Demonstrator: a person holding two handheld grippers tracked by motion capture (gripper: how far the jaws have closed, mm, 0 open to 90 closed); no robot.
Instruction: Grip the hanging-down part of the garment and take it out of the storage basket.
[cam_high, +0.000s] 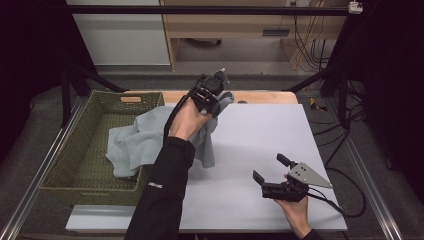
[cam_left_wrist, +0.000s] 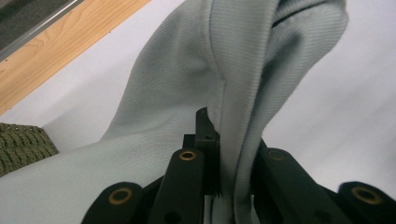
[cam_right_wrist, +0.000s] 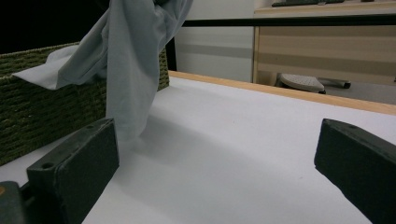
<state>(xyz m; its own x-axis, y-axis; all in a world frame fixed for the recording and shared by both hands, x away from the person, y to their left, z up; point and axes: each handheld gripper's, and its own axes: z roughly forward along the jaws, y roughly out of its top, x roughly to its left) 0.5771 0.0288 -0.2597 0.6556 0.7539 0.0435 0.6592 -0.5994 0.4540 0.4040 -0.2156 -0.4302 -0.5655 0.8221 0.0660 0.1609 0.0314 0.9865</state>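
A pale grey cloth (cam_high: 145, 140) hangs from my left gripper (cam_high: 216, 102), which is raised over the back of the white table sheet (cam_high: 260, 135) and shut on a fold of it. The cloth's lower end trails over the rim of the green woven basket (cam_high: 75, 150). In the left gripper view the cloth (cam_left_wrist: 233, 84) runs up between the black jaws. My right gripper (cam_high: 270, 168) rests low near the front right, open, nothing between its pads. From the right gripper view the cloth (cam_right_wrist: 135, 60) drapes down beside the basket (cam_right_wrist: 42, 112).
The basket sits at the table's left side. A wooden strip (cam_high: 260, 96) borders the far edge of the white sheet. Black frame bars, cables and a wooden cabinet (cam_high: 235, 25) stand beyond the table.
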